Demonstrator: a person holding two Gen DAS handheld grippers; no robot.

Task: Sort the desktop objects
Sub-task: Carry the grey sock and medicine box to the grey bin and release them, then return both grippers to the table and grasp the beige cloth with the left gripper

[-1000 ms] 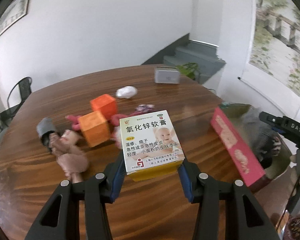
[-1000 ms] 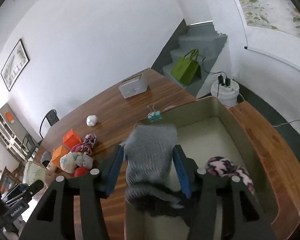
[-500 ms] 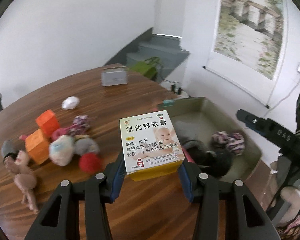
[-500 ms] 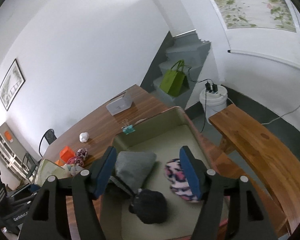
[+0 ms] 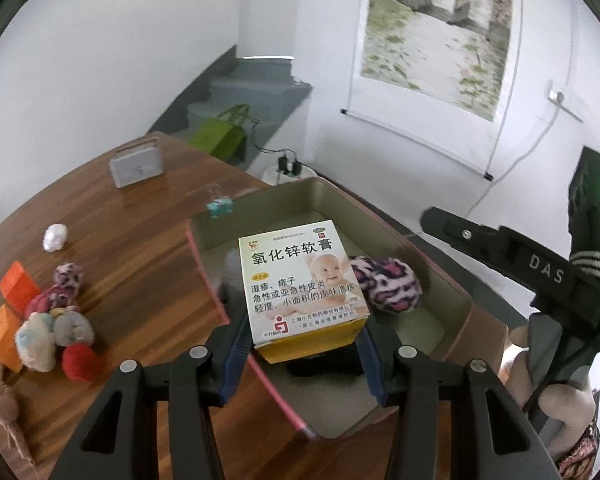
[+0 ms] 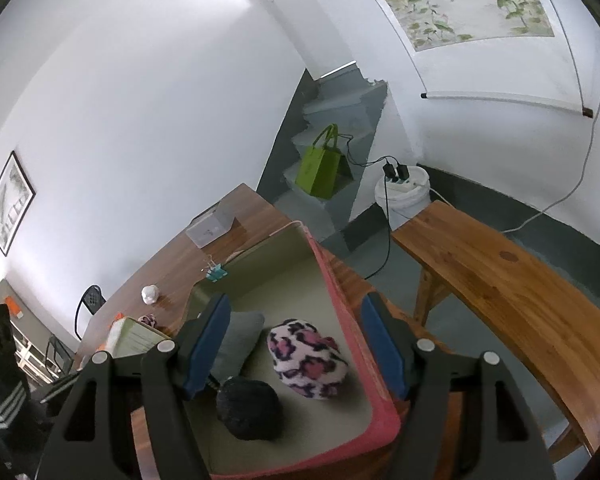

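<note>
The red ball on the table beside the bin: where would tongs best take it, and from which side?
Take the red ball across its middle, coming from above. It is round, so any pair of opposite sides will do, but the pale plush toy and the grey one press in on its far side. The side nearest the camera and the top look free.

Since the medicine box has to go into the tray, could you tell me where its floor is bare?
The tray floor is bare at its far end, beyond the grey bundle and leopard-print bundle, and by the near rim beside the black bundle. The middle is crowded.
</note>
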